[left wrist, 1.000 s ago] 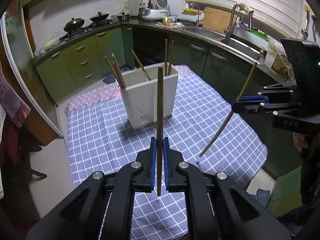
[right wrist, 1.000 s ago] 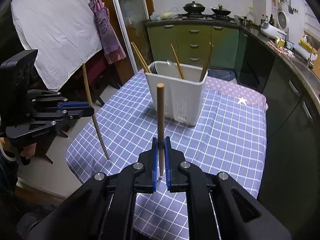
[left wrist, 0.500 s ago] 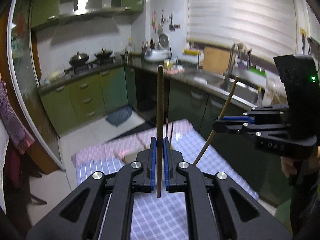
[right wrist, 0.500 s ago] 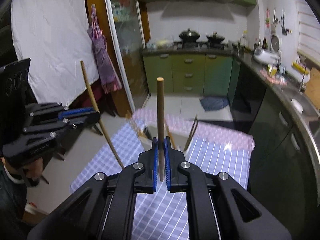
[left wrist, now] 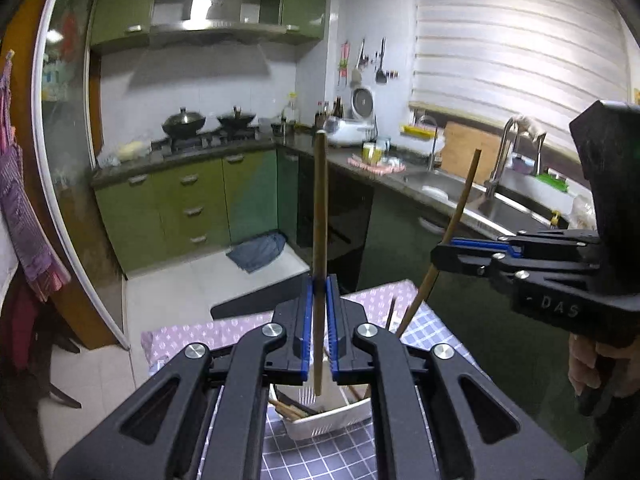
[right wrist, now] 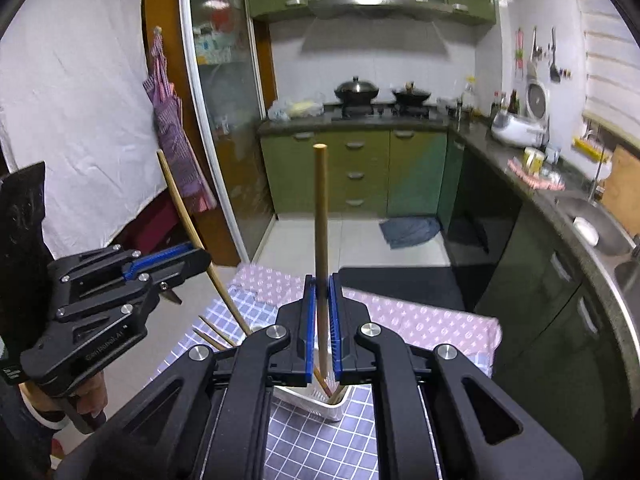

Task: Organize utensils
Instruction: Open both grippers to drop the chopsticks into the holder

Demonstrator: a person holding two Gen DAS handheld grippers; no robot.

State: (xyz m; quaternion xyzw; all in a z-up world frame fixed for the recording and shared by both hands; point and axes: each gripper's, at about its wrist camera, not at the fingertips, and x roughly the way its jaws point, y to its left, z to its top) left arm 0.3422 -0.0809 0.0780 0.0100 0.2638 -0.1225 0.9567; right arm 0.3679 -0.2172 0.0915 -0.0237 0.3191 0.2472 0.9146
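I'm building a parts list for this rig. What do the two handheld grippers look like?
Both are matte black plastic with silver screw heads and blue pads lining the fingers. The right gripper carries raised "DAS" lettering and a tall black block on top; the left gripper has small white print on its side.

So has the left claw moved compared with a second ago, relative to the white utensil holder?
Yes. The left claw has moved in over the white utensil holder, which now sits under its fingertips. It holds its chopstick upright.

Blue-and-white checked cloth (right wrist: 320, 448) with pink patterned border, white basket (left wrist: 328, 420), brown chopsticks (left wrist: 320, 216), green cabinets (right wrist: 352, 172)
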